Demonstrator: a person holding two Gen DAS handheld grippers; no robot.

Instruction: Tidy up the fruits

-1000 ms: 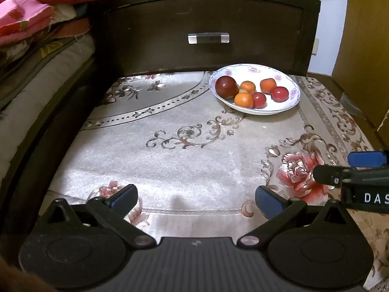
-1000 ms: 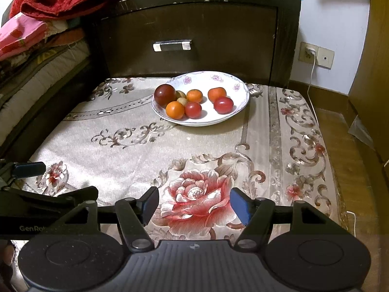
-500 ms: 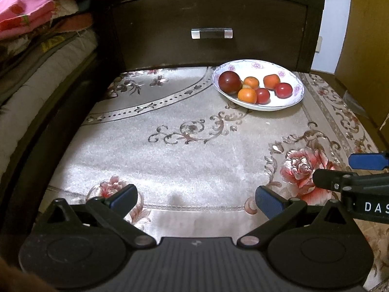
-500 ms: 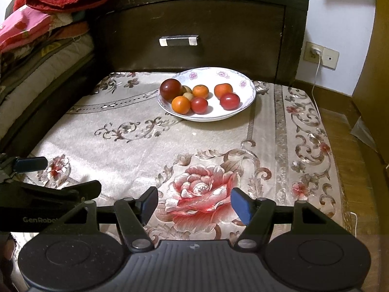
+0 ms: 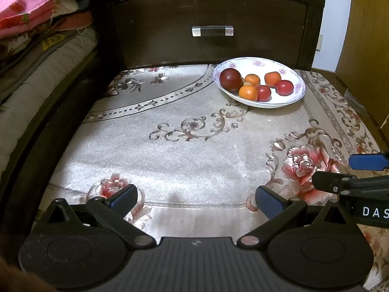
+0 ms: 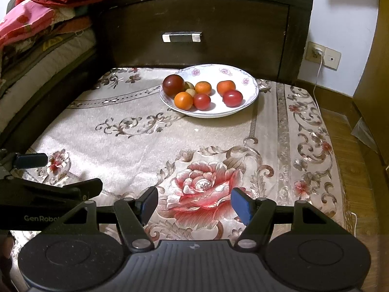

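Seven fruits: all lie inside one white flowered plate (image 6: 250,95); none shows on the cloth around it.
Plate position: at the far side of a floral cloth (image 6: 136,150), just in front of a dark wooden drawer front (image 6: 194,17), well apart from both grippers.
Largest fruit: a dark red round fruit (image 6: 173,85) at the plate's left edge; judged the heaviest and firm, best gripped across its widest middle.
Orange fruits: three small ones, front (image 6: 183,100), middle (image 6: 203,87) and right (image 6: 226,87); likely soft-skinned, so a light squeeze suits them.
Red fruits: two small glossy ones, middle (image 6: 202,101) and right (image 6: 233,98); they look smooth, probably slippery and easily bruised.
Pale fruit: a small one (image 6: 190,86) wedged between the dark fruit and the middle orange; only partly visible.
Crowding: the left cluster sits touching, so fingers have little room there; the right pair has more space.
Left gripper (image 5: 195,200): jaws spread wide, holding nothing, low over the near cloth.
Right gripper (image 6: 194,205): jaws parted wide, holding nothing, above the big rose pattern.
Stage: fits either fruit already gathered, or fruit waiting to be sorted out.
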